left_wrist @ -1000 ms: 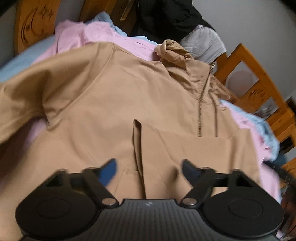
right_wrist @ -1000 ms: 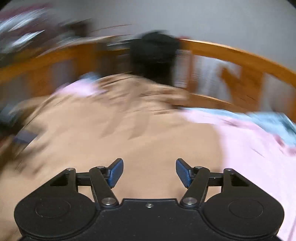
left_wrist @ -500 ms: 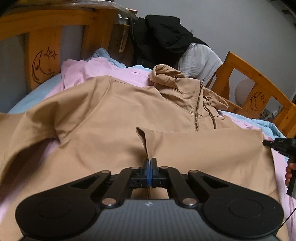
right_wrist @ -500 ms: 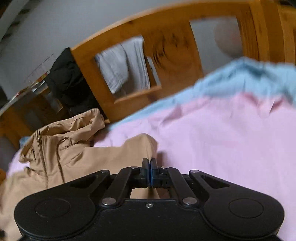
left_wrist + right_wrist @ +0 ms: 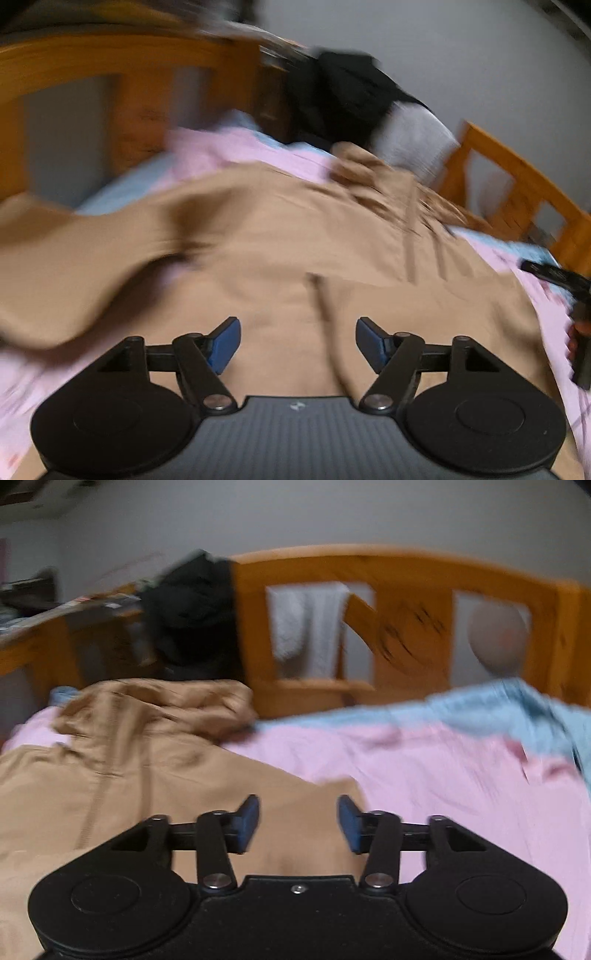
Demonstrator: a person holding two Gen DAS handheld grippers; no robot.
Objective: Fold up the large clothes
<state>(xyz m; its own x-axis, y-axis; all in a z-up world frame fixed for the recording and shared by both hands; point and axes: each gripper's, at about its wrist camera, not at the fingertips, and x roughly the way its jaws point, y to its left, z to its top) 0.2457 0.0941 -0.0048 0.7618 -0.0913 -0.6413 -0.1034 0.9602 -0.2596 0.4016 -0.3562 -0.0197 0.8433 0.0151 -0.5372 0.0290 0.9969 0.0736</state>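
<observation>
Tan hooded jacket spread front-up over pink bedding, blurred in the left wrist view, one sleeve trailing off toward the left edge. Left gripper above the lower part of the jacket, blue-padded fingers spread wide apart, nothing between them, a raised fold of tan cloth lying in line with the gap but not pinched. Further right, zip running up toward the crumpled hood, black garment and a grey-white one draped on the wooden bed frame behind. At the far right edge, part of the other black tool and fingertips of the hand holding it, close beside the jacket's right border. From the right wrist view, jacket filling the left half, hood bunched near the wooden headboard, black garment hanging over the rail. Right gripper over the jacket's corner where tan meets pink sheet, fingers likewise held well apart and gripping nothing. Light blue blanket bunched along the far right.
</observation>
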